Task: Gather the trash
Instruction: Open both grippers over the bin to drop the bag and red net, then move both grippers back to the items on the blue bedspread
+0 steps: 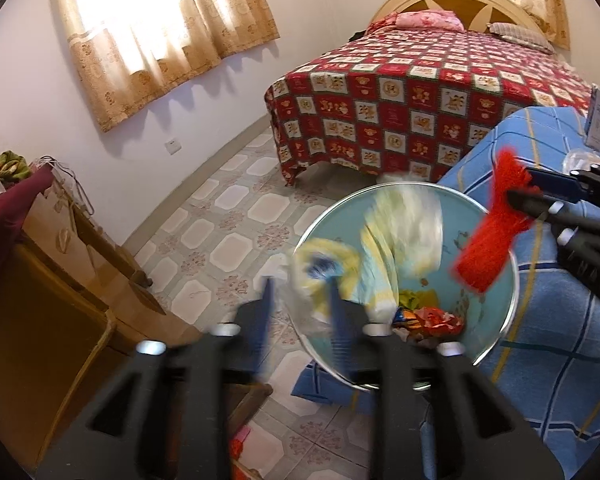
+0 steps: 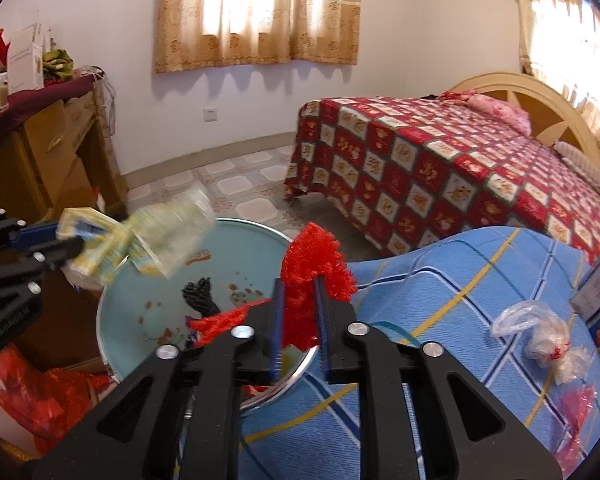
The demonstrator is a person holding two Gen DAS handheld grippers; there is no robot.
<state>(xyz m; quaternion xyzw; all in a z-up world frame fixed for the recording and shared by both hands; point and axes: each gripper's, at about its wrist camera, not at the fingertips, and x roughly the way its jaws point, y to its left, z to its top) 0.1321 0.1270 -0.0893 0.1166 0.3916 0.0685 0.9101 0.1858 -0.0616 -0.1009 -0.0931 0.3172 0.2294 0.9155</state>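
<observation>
Hovering over the round light-blue bin (image 1: 496,304), both grippers carry trash above its mouth. The left gripper (image 1: 300,280) has its jaws spread apart, and the yellow-white wrapper (image 1: 396,232) is at its fingertips, very blurred, so I cannot tell if the pads touch it or if it is already loose. The right gripper (image 2: 298,292), at the right side of the bin, has the red mesh net (image 2: 316,260) between its jaws; the net looks pinched only lightly, w/ the jaws not fully pressed together.

Both things seem very light and soft. The wrapper is thin plastic, prob. slippery and crinkly, best taken at a bunched fold, not at a flat face. The net is springy foam-like mesh; it squashes easily and catches on the ribbed pads, so a hold at the narrow middle is good.

Near right, on the blue checked cloth (image 2: 452,280), a clear knotted plastic bag (image 2: 540,340) is lying, well apart from the bin. The bin already has coloured scraps at the bottom.
</observation>
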